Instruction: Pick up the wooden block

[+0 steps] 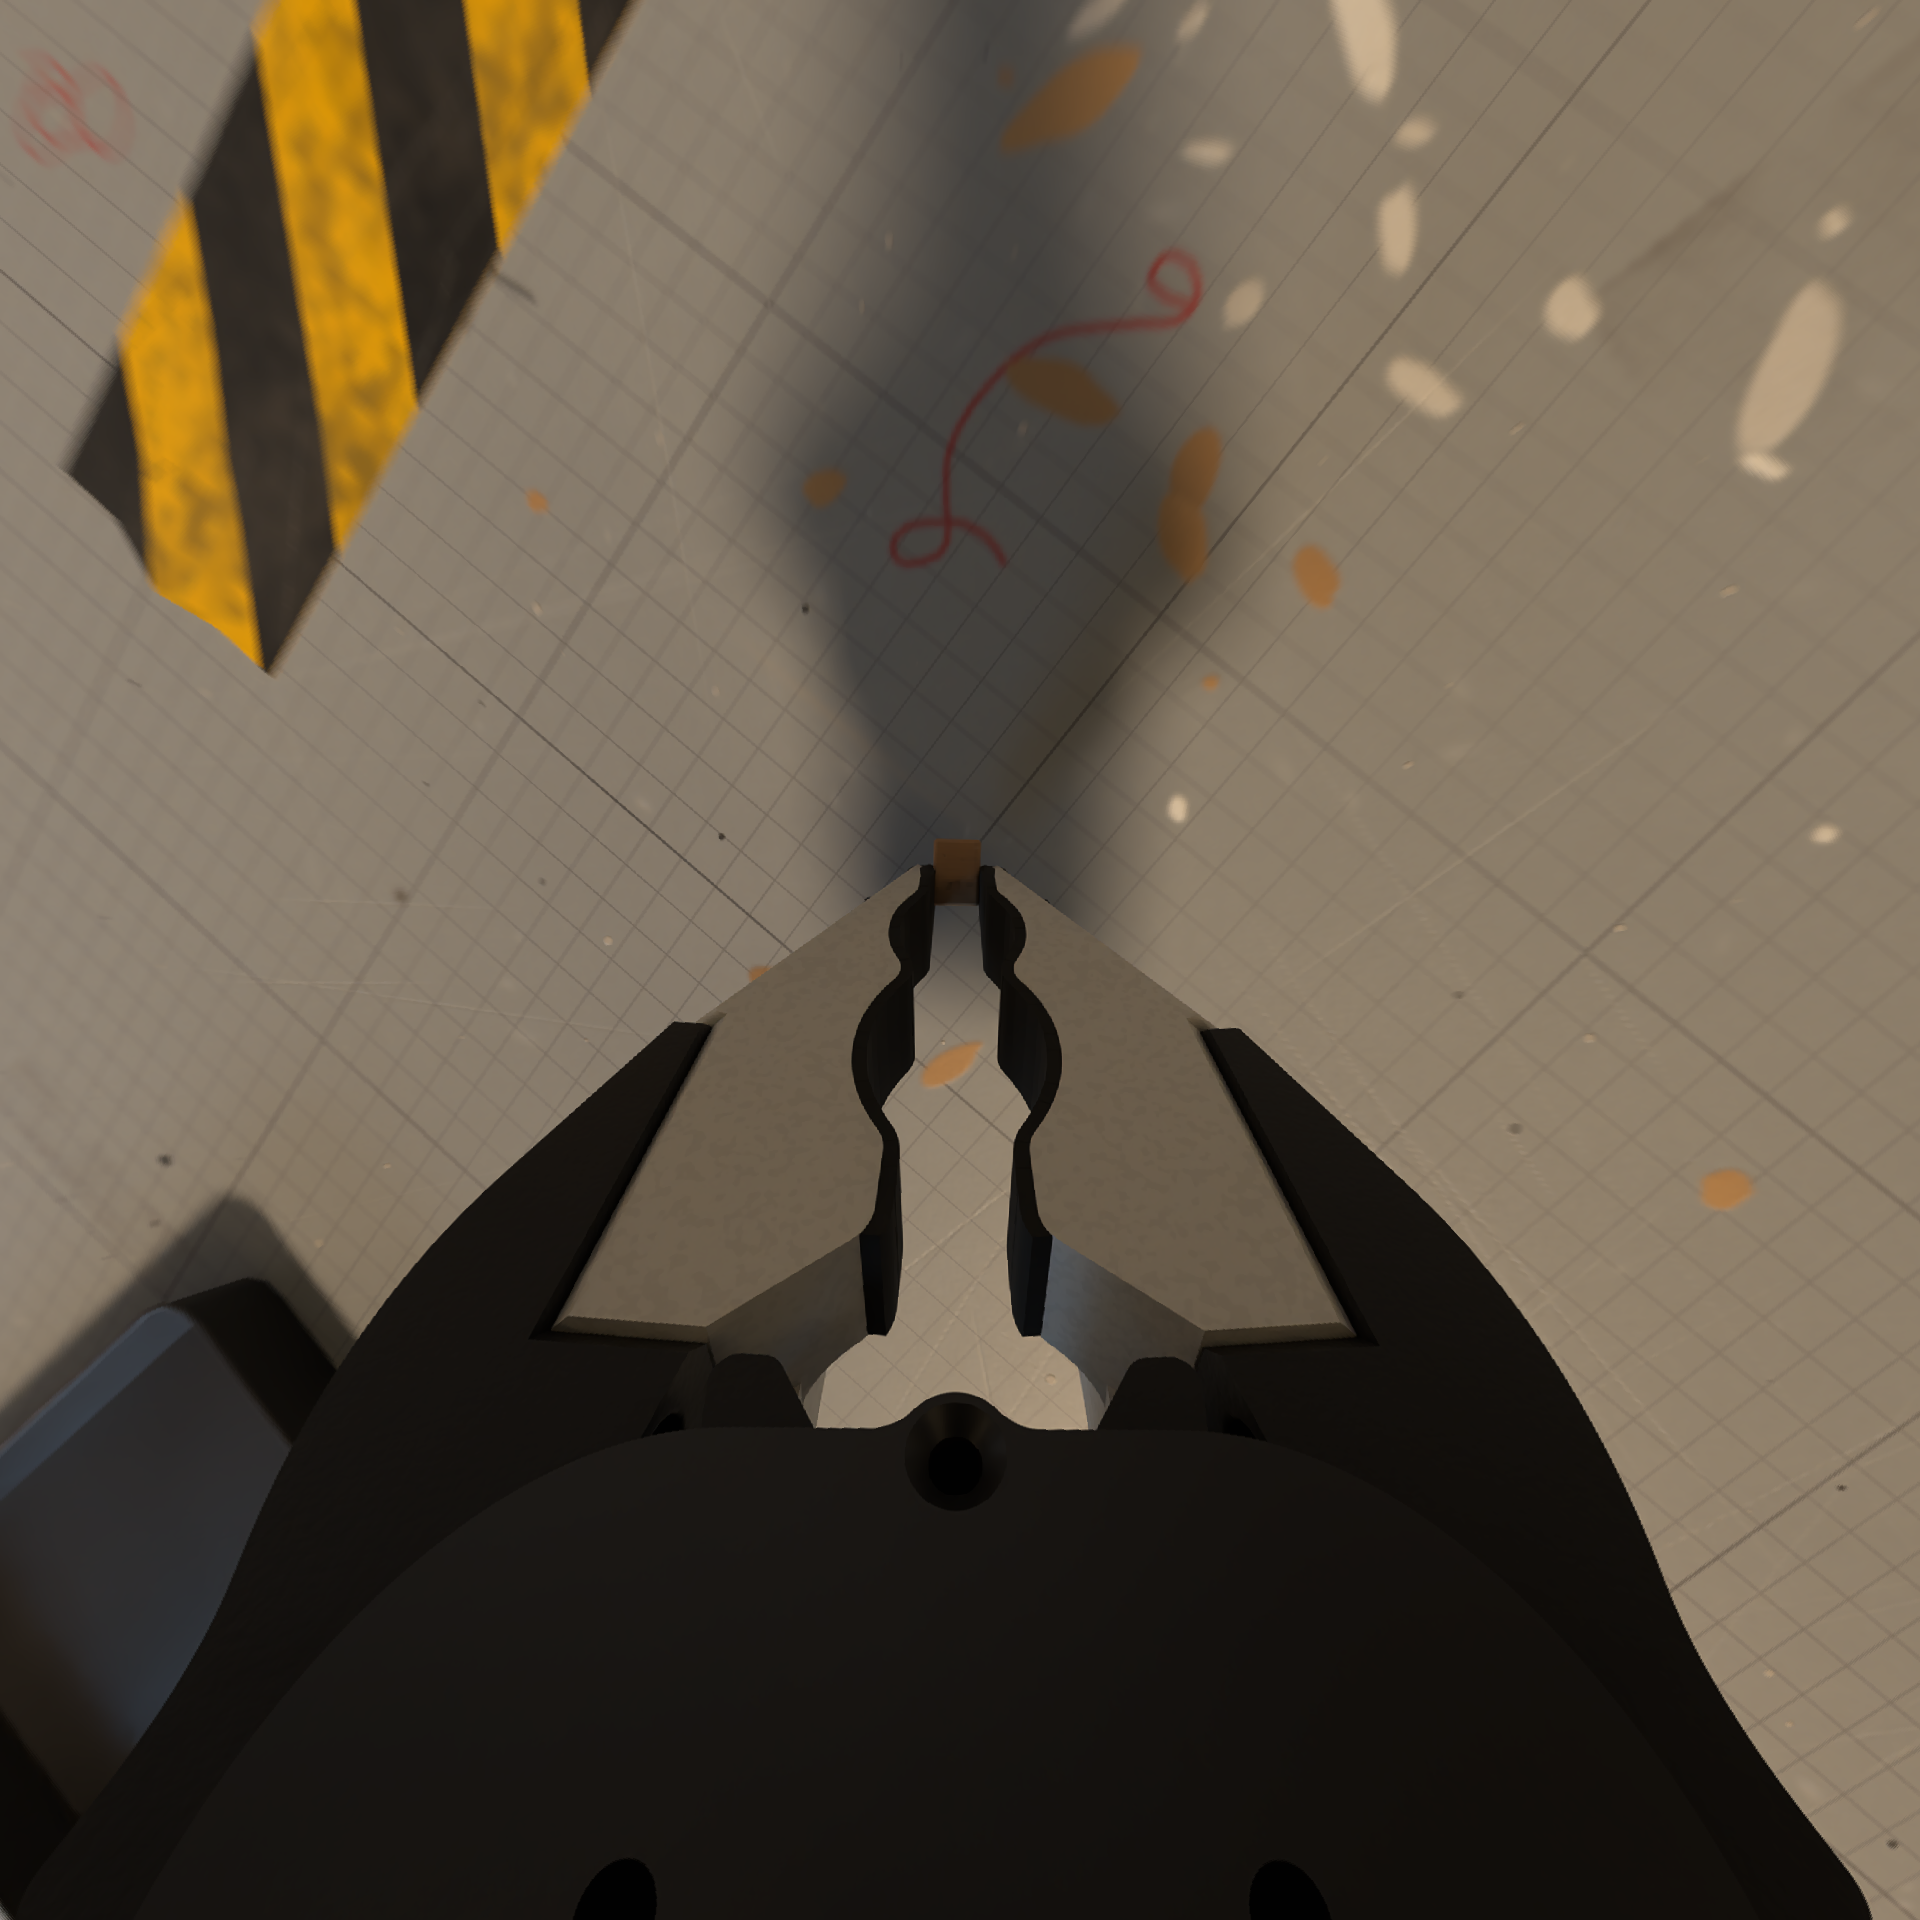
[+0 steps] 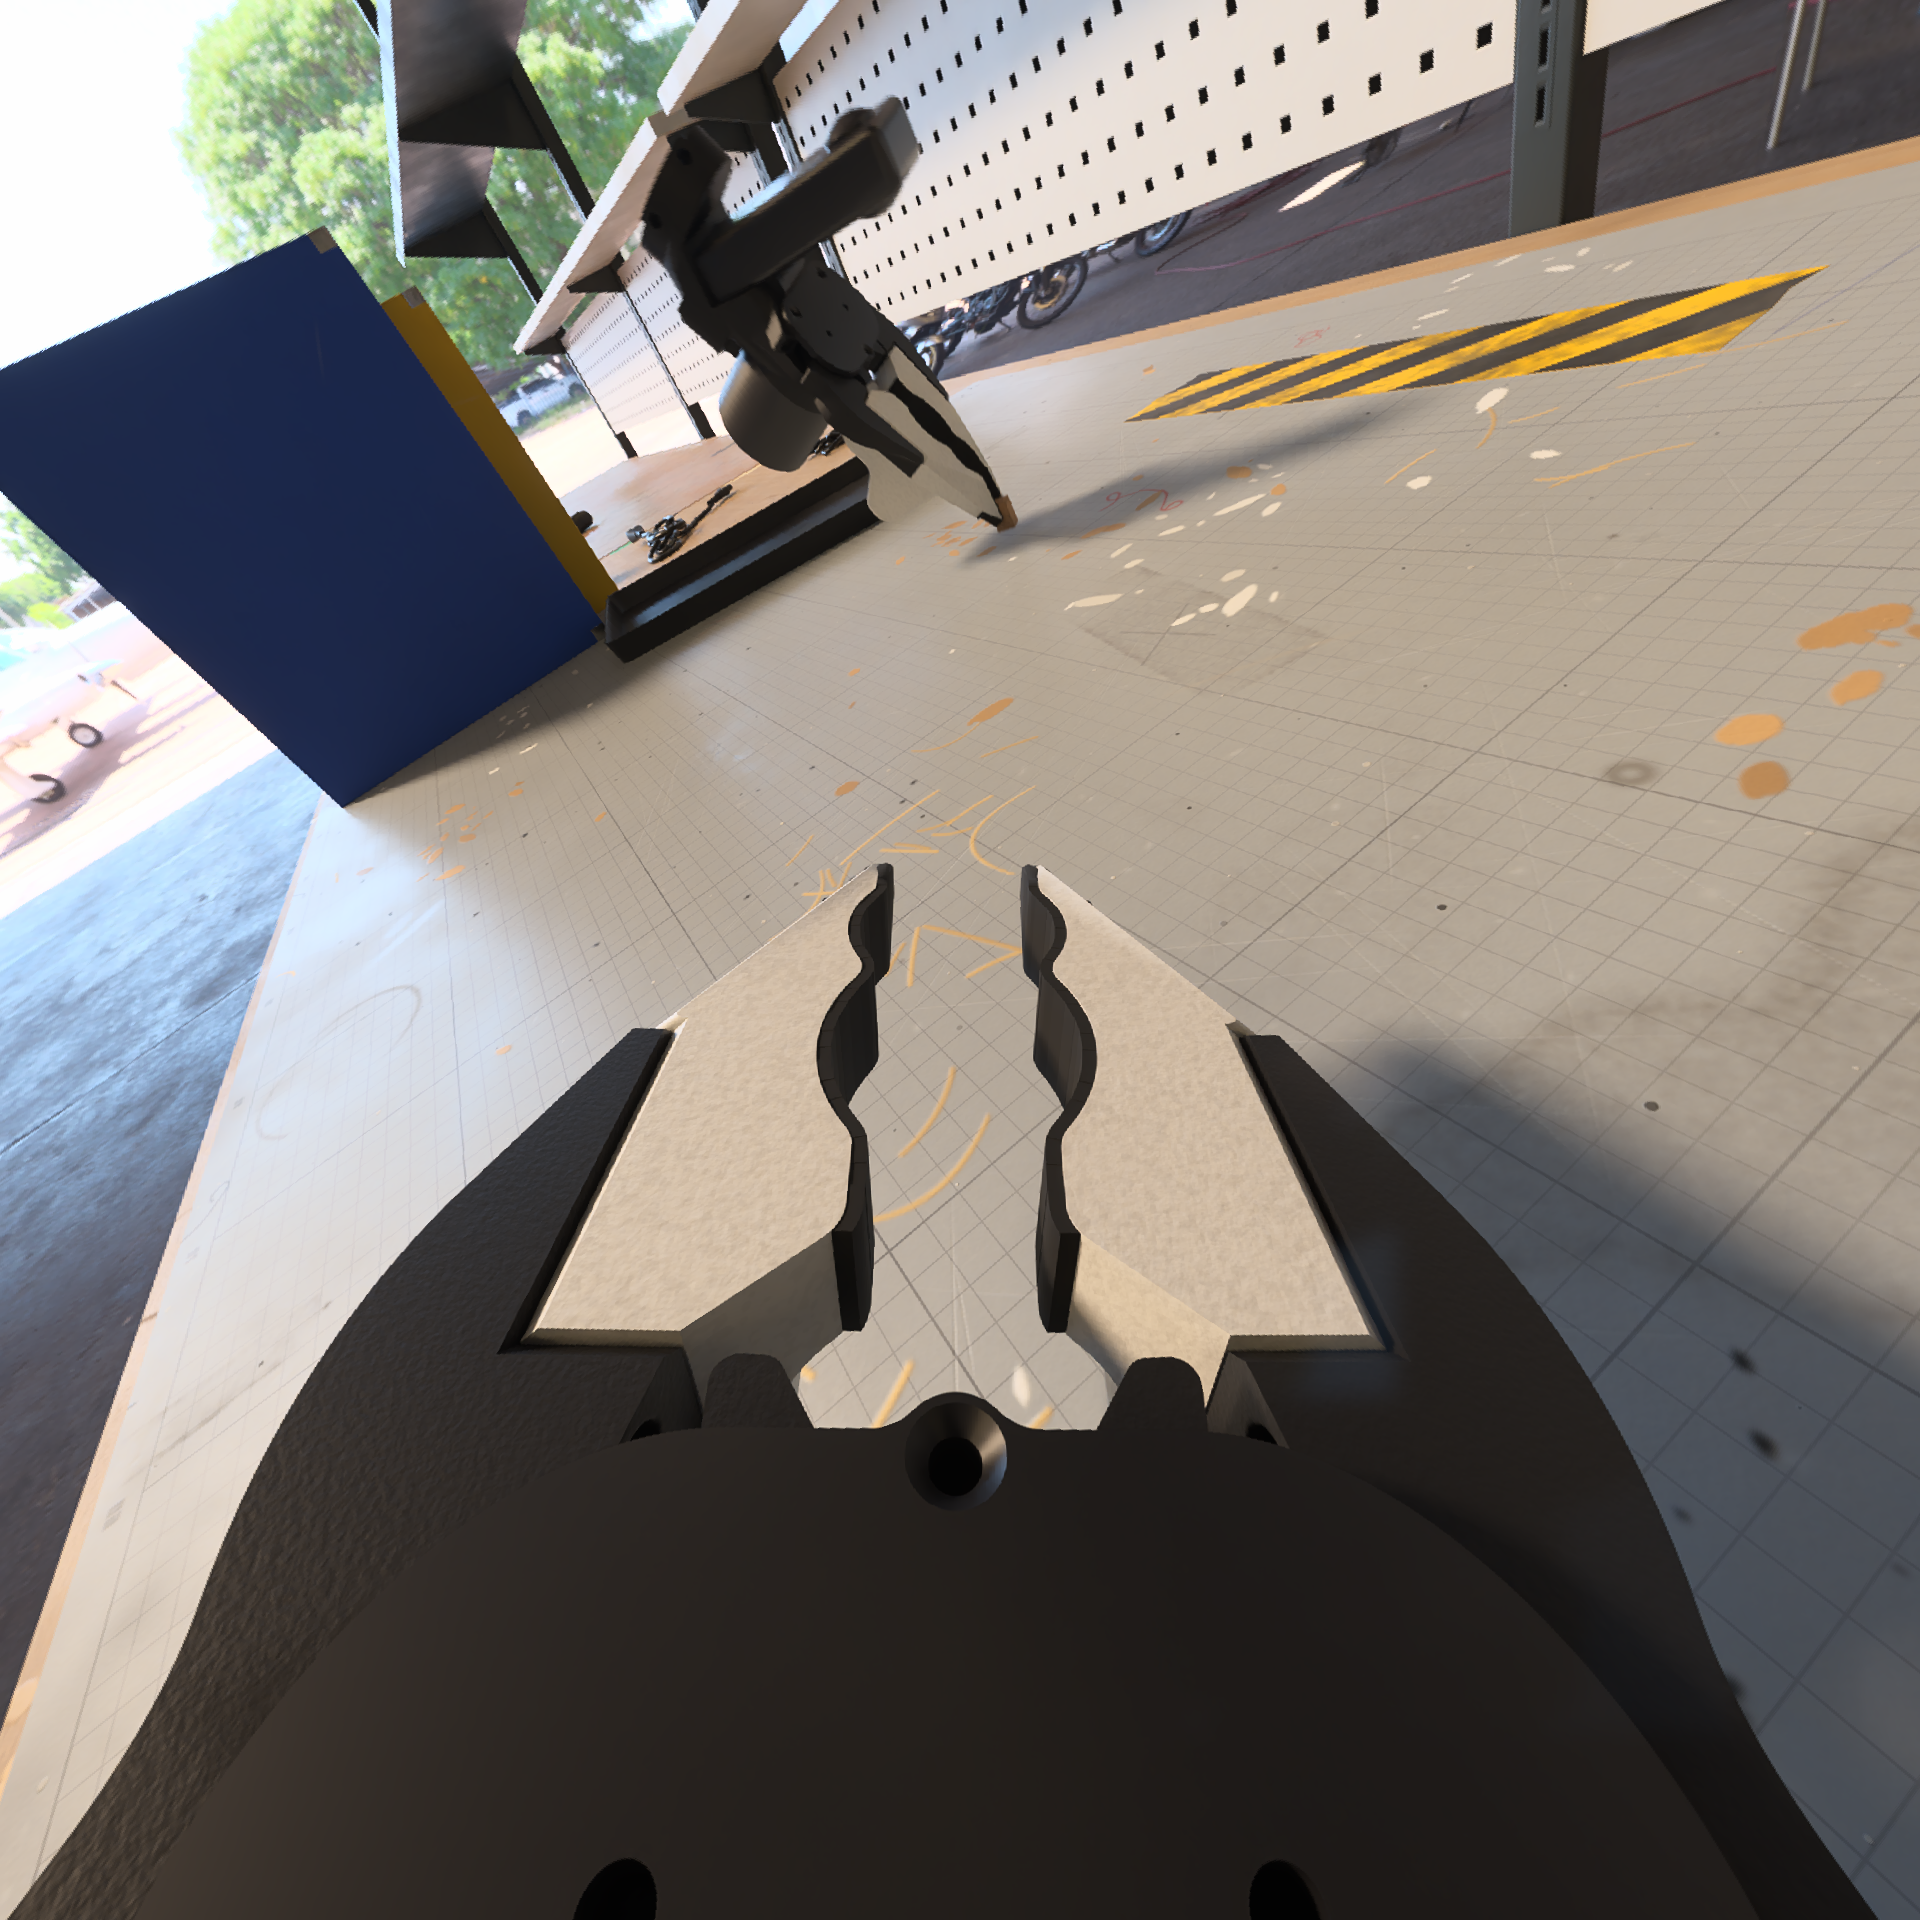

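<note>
Fingers [image 1: 925,883] of the left gripper [image 1: 957,883] are drawn in to a narrow gap and are closed on the wooden block [image 1: 957,868], which is pinched at the very tips so that only its small tan end is seen protruding beyond them. Such a tip grip is probably chosen because the block is tiny and lies low against the counter [image 1: 1455,935]. From the right wrist view, the left gripper [image 2: 1000,511] is seen tilted steeply downward, the block [image 2: 1006,512] at or just above the gridded, paint-flecked counter [image 2: 1351,831]; whether it is lifted clear cannot be told at that range. The block appears plain, square-edged and light brown. The right gripper [image 2: 957,894] is held well apart, its fingers parted with nothing between them, apparently kept out of the way.
</note>
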